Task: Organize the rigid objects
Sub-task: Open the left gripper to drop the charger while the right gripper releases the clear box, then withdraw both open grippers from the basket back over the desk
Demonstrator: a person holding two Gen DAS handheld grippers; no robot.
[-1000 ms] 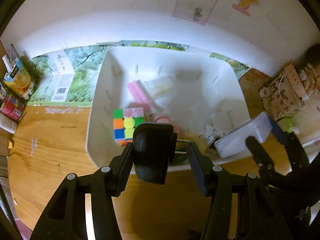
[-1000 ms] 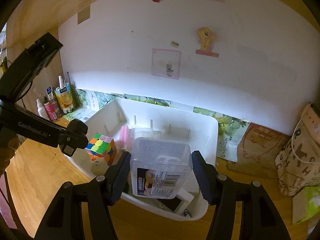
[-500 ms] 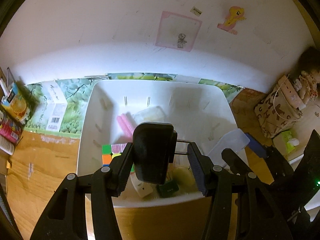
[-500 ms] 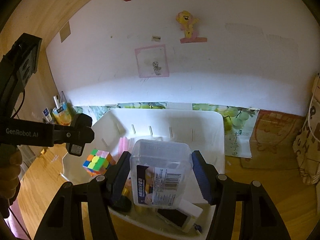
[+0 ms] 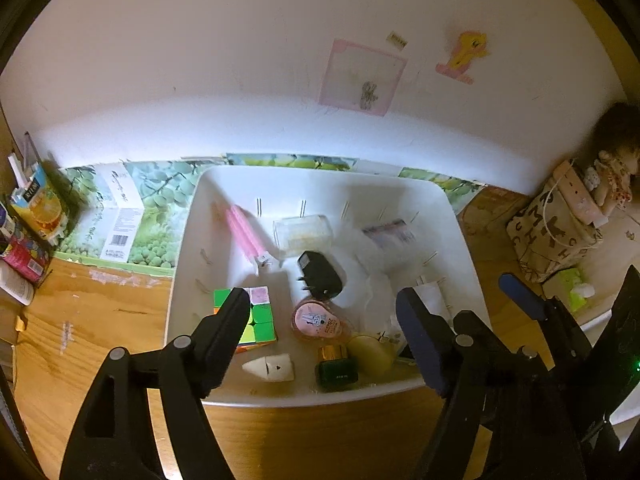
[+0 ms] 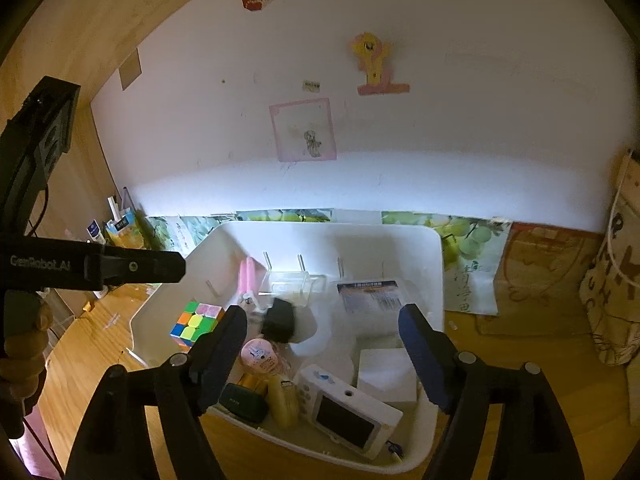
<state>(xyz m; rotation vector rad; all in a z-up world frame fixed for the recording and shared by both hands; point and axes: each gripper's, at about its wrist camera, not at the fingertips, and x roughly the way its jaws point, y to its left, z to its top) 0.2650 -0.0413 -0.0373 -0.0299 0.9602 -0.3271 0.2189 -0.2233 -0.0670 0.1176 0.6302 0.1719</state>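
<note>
A white bin [image 5: 320, 396] on the wooden table holds several small things. My left gripper [image 5: 322, 308] hovers over its near edge with jaws opening and nothing between them. Beyond it the black charger [image 5: 320, 276] lies in the bin beside a colour cube [image 5: 260, 320] and a pink round tin [image 5: 318, 322]. My right gripper [image 6: 322, 320] is also over the bin [image 6: 332, 228], jaws opening and empty. The clear labelled box [image 6: 372, 300] lies blurred at the back right of the bin, and the charger [image 6: 280, 320] is to its left. A white camera [image 6: 348, 408] lies near the front.
A juice carton [image 5: 38, 204] and other packs stand at the left wall. A flat green-printed box [image 5: 120, 216] lies behind the bin. A patterned bag [image 5: 556, 224] and a tissue pack [image 5: 572, 288] are on the right. A person's hand [image 6: 24, 344] holds the left gripper.
Both grippers have opened. The black charger left the left gripper and the clear labelled box left the right one; both now lie in the bin.
</note>
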